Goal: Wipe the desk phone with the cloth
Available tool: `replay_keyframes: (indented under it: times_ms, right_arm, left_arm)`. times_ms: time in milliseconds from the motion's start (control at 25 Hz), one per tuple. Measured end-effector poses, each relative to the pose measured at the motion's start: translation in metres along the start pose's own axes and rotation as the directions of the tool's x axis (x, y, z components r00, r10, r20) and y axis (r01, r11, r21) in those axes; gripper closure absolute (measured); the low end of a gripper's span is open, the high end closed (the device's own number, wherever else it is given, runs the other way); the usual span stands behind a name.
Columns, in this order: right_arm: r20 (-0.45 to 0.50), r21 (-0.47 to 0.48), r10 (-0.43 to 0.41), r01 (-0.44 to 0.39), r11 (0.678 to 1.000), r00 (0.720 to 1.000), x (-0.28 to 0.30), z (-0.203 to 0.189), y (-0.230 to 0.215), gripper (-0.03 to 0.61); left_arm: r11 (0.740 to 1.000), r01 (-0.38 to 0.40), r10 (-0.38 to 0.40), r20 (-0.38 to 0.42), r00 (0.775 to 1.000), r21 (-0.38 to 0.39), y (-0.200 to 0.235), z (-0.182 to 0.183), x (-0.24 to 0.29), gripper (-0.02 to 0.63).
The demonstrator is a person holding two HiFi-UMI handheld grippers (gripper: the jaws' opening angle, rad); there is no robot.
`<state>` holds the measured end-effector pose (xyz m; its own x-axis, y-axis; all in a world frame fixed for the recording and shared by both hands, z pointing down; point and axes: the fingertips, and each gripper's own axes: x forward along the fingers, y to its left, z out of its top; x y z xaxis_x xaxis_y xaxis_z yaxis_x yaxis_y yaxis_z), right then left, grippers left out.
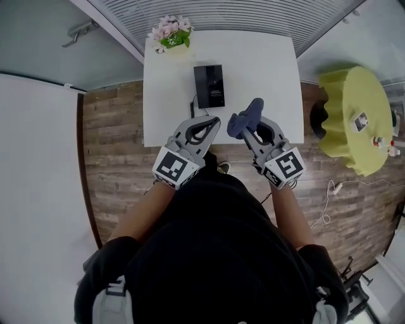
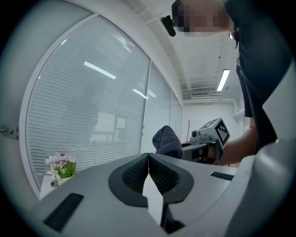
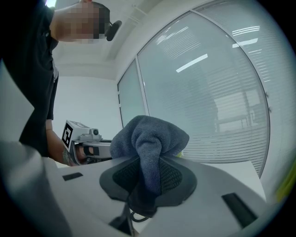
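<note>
A black desk phone (image 1: 209, 86) lies on the white table (image 1: 266, 69), near its middle. My right gripper (image 1: 249, 131) is shut on a dark blue cloth (image 1: 245, 118), held above the table's near edge, right of the phone; the cloth (image 3: 148, 143) bunches up over the jaws. My left gripper (image 1: 213, 124) is shut with nothing in it, just this side of the phone; its pads (image 2: 138, 173) meet. From the left gripper view, the cloth (image 2: 167, 141) and the right gripper (image 2: 208, 143) appear beyond the jaws.
A pot of pink flowers (image 1: 171, 33) stands at the table's far left corner. A cable (image 1: 192, 106) runs from the phone toward the near edge. A yellow-green round table (image 1: 354, 117) with small items stands at the right. Window blinds (image 1: 221, 12) run behind.
</note>
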<state>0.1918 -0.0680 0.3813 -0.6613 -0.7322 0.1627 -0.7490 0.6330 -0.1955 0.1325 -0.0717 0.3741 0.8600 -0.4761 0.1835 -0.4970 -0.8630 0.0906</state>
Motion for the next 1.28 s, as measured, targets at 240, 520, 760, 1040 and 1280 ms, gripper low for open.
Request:
replay_keyframes:
  times_ms: [240, 520, 760, 1040, 1280]
  right_arm:
    - [-0.081, -0.004, -0.039, 0.039, 0.999, 0.996, 0.042, -0.013, -0.025, 0.483]
    - [-0.159, -0.047, -0.088, 0.081, 0.996, 0.983, 0.101, -0.027, -0.048, 0.483]
    - [-0.209, -0.091, -0.125, 0.108, 0.99, 0.97, 0.139, -0.038, -0.07, 0.483]
    - [-0.27, -0.168, -0.152, 0.109, 0.98, 0.951, 0.179, -0.058, -0.099, 0.483]
    - [-0.339, -0.146, -0.175, 0.133, 0.98, 0.924, 0.203, -0.095, -0.13, 0.483]
  left_arm:
    - [0.999, -0.006, 0.007, 0.015, 1.0, -0.035, 0.039, -0.009, 0.012, 0.603]
    - [0.997, -0.042, 0.043, 0.006, 0.999, -0.067, 0.096, -0.029, 0.025, 0.603]
    - [0.991, -0.09, 0.088, -0.025, 0.996, -0.095, 0.135, -0.059, 0.038, 0.603]
    - [0.981, -0.151, 0.144, -0.064, 0.988, -0.124, 0.154, -0.088, 0.047, 0.603]
    - [0.96, -0.222, 0.209, -0.089, 0.974, -0.169, 0.167, -0.119, 0.063, 0.603]
